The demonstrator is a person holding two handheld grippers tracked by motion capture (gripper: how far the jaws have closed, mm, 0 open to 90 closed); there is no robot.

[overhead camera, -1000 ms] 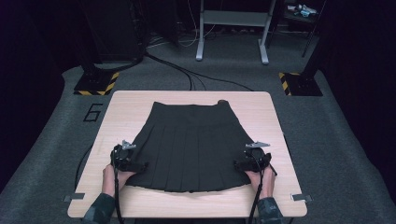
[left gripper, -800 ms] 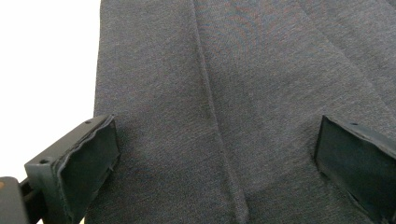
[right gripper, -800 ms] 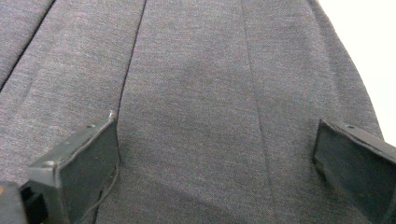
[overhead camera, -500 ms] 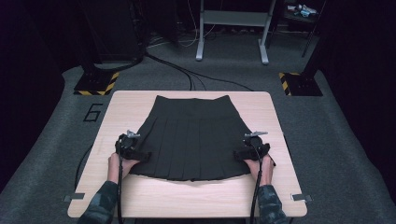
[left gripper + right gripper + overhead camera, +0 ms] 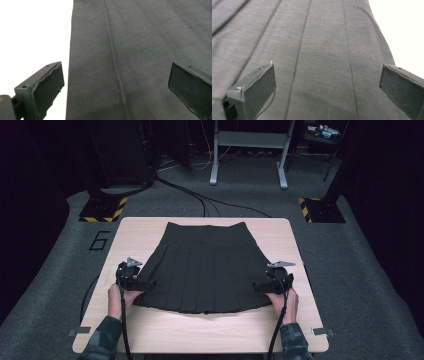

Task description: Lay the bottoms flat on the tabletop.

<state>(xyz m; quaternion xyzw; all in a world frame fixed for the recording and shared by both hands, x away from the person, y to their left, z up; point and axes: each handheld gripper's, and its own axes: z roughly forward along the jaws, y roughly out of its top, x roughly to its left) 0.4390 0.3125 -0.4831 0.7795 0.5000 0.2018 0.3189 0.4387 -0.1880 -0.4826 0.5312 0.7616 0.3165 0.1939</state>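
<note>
Pleated black skirt (image 5: 205,270) lying flat at the table (image 5: 300,255) centre, hem toward the near edge. Left gripper (image 5: 141,284) and right gripper (image 5: 261,285) hover at its side edges, jaws wide apart, holding nothing. Risk: closing on a single layer would bunch the pleats.

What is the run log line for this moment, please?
skirt flat on table | left tongs open at left edge | right tongs open at right edge
</note>
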